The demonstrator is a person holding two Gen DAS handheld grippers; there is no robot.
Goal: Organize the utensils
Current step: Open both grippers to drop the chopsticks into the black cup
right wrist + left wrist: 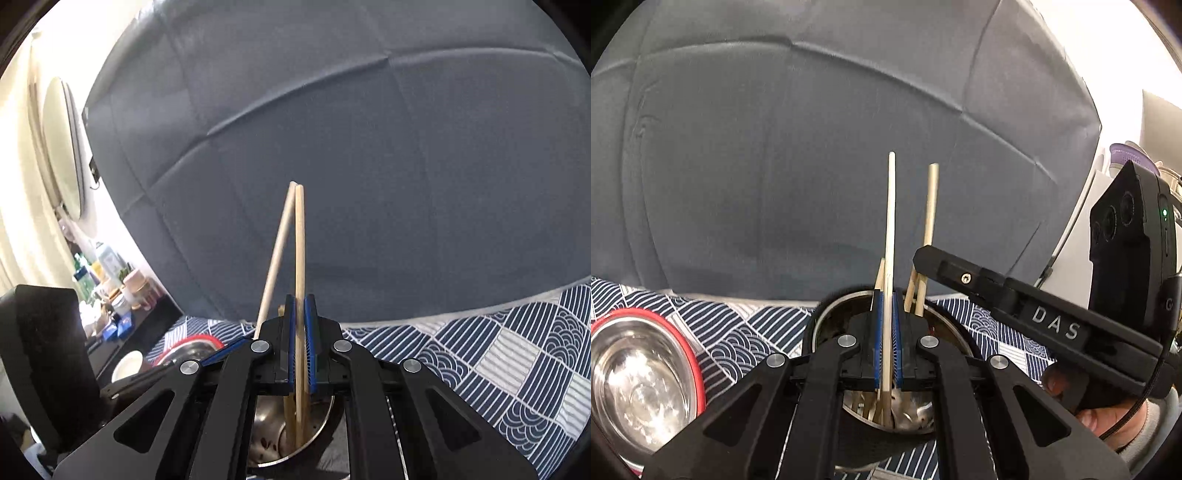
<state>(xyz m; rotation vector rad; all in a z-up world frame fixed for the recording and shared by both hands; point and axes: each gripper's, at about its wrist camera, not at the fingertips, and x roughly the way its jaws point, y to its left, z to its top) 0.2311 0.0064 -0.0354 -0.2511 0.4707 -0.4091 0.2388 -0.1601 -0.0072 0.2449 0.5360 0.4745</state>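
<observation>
Left wrist view: we see the left gripper [886, 343] with its blue-padded fingers [876, 343] closed tight around a single pale chopstick [890, 229], which stands upright with its lower end down inside a steel cup [827, 321]. More chopsticks [916, 291] lean in that same cup just to the right of ours. The right gripper [925, 266] reaches in from the right, its black finger crossing in front of another chopstick [931, 206]; from here we cannot tell how wide it stands. To the left, a steel bowl with a red rim [639, 384] sits on the blue-and-white patterned cloth [738, 332], well apart from the cup.

In the right wrist view, we find the right gripper [300, 343] pinched shut on its own chopstick [300, 258], upright, its foot inside the cup [321, 424] below. A second chopstick [277, 258] slants up from the left, and the two tips meet at the top. The red-rimmed bowl [195, 347] shows at lower left on the cloth [480, 362]. A grey upholstered backrest [369, 147] fills the background.
</observation>
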